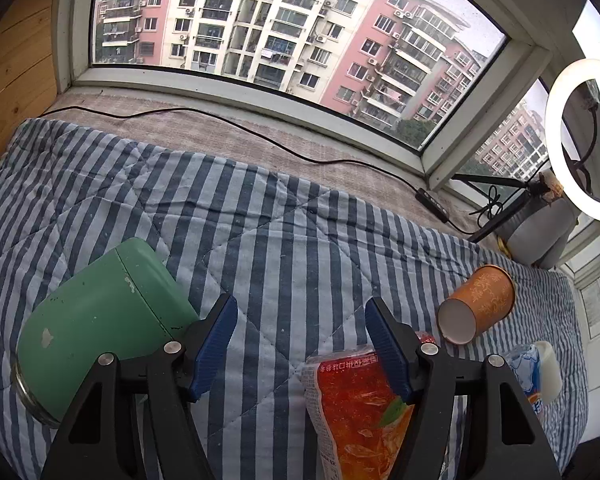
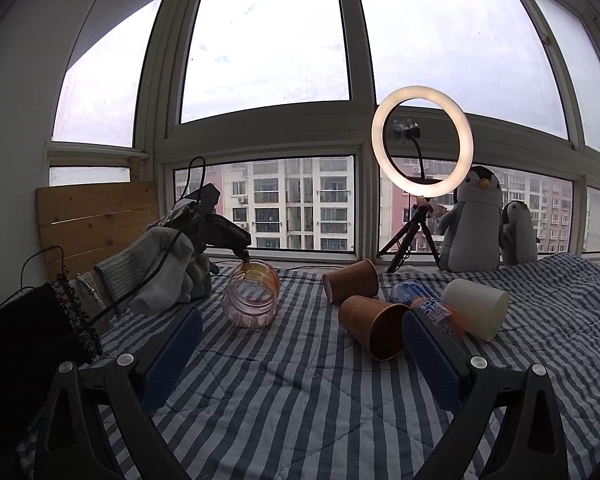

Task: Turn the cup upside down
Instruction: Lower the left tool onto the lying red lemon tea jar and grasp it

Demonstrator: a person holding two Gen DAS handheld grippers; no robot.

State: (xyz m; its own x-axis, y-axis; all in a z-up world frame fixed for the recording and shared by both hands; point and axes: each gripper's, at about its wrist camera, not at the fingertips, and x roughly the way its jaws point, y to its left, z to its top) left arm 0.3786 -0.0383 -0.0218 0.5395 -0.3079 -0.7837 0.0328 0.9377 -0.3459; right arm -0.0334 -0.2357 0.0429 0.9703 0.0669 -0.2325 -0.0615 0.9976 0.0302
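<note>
In the left wrist view an orange patterned paper cup point(image 1: 478, 304) lies on its side on the striped quilt, to the right of my open, empty left gripper point(image 1: 302, 344). In the right wrist view two orange paper cups lie on their sides: the near one point(image 2: 374, 326) just ahead of my right fingertip, the far one point(image 2: 352, 280) behind it. A white cup point(image 2: 476, 308) lies on its side to the right. My right gripper point(image 2: 302, 344) is open and empty, low over the quilt. The other hand-held gripper point(image 2: 220, 228) shows at the left, above a clear pink bottle point(image 2: 252, 300).
A green metal canister point(image 1: 104, 320) lies left of my left gripper; a red drink bottle point(image 1: 360, 408) lies under its right finger. A blue-labelled bottle point(image 2: 428, 304) lies between the cups. A ring light point(image 2: 422, 148) on a tripod and two plush penguins point(image 2: 474, 224) stand by the window.
</note>
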